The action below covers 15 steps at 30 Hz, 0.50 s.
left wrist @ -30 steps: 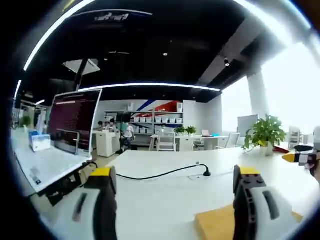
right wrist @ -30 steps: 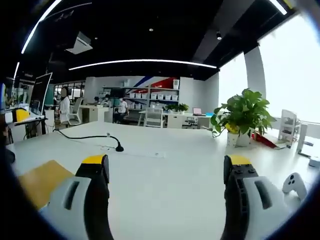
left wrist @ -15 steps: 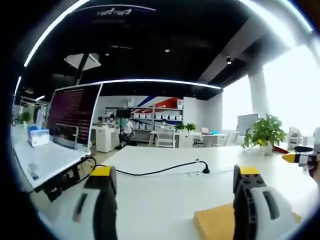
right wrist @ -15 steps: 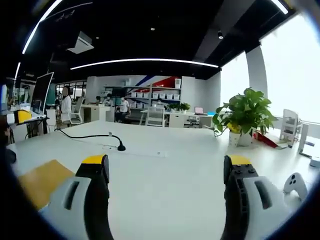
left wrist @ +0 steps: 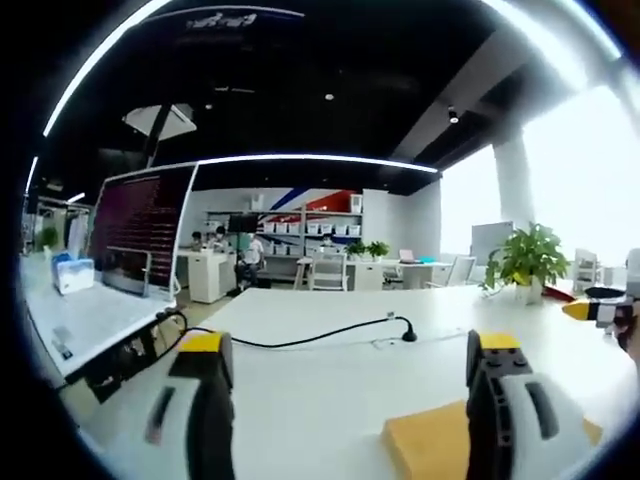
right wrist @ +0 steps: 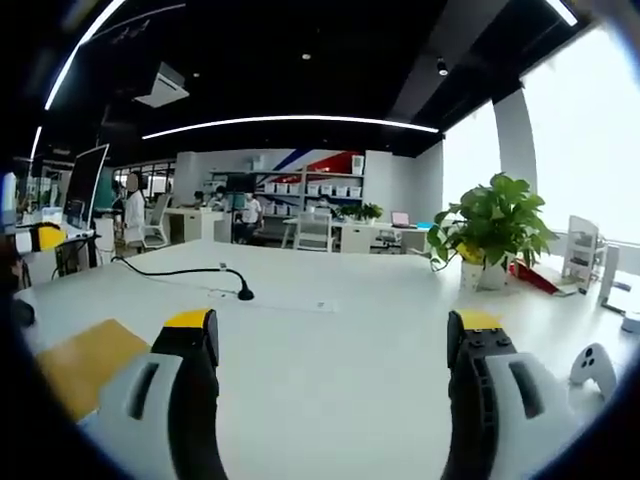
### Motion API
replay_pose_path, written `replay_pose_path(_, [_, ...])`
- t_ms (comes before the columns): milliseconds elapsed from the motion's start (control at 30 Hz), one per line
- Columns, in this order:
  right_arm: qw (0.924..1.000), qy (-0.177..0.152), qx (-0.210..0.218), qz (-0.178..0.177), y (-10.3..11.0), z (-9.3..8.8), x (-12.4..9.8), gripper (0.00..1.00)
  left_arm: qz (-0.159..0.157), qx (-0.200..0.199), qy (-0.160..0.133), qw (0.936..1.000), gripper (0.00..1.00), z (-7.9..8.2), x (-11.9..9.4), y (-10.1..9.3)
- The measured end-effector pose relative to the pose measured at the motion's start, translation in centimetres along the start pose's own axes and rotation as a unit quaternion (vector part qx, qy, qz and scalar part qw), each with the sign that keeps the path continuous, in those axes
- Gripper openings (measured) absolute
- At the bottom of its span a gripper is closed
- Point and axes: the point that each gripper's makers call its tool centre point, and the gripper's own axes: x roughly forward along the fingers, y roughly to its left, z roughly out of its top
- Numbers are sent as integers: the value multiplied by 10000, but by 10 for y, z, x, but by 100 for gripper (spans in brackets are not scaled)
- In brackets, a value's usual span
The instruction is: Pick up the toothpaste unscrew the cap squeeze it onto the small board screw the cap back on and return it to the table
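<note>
Left gripper view: left gripper (left wrist: pixel 350 365), jaws spread wide, nothing between them, held above a white table (left wrist: pixel 330 375). Small board (left wrist: pixel 440 445), yellow-tan, flat on the table, partly behind the right-hand jaw and cut off at the bottom. Black cable with plug (left wrist: pixel 405 333) lying further back. Monitor (left wrist: pixel 135 230) and tissue box (left wrist: pixel 75 275) on a neighbouring table at left. Potted plant (left wrist: pixel 525 265) far right.

Right gripper view: right gripper (right wrist: pixel 335 355), jaws equally wide and empty. Same board (right wrist: pixel 85 360) at lower left, part-hidden by the left-hand jaw. White game controller (right wrist: pixel 590 365) at lower right, clipped by the edge.

Toothpaste: cannot be made out on the table in these frames; its position is unknown.

Handling, by judgement: a tube is light, soft-walled and slick; grip the firm shoulder below the cap with one gripper, turn the cap with the other. Squeezing the body early would spill paste.

Unclear: people in the background, small and indistinct.
</note>
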Motion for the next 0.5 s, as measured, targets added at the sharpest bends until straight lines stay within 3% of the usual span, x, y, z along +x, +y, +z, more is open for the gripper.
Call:
replay_pose_path(133, [10000, 5, -12, 28, 2, 0, 0, 99, -563, 82, 51, 9984, 99, -5, 5, -28])
replay_pose_path(267, [10000, 35, -19, 78, 4, -1, 1, 99, -1232, 174, 240, 9919, 99, -17, 8, -62])
replay_pose_path(367, [9999, 40, -21, 122, 6, -2, 2, 98, -1889, 346, 374, 9807, 91, -26, 8, -92])
replay_pose_path(500, [9992, 147, -70, 376, 15, -4, 6, 96, -2581, -85, 678, 9637, 90, -39, 3, -120])
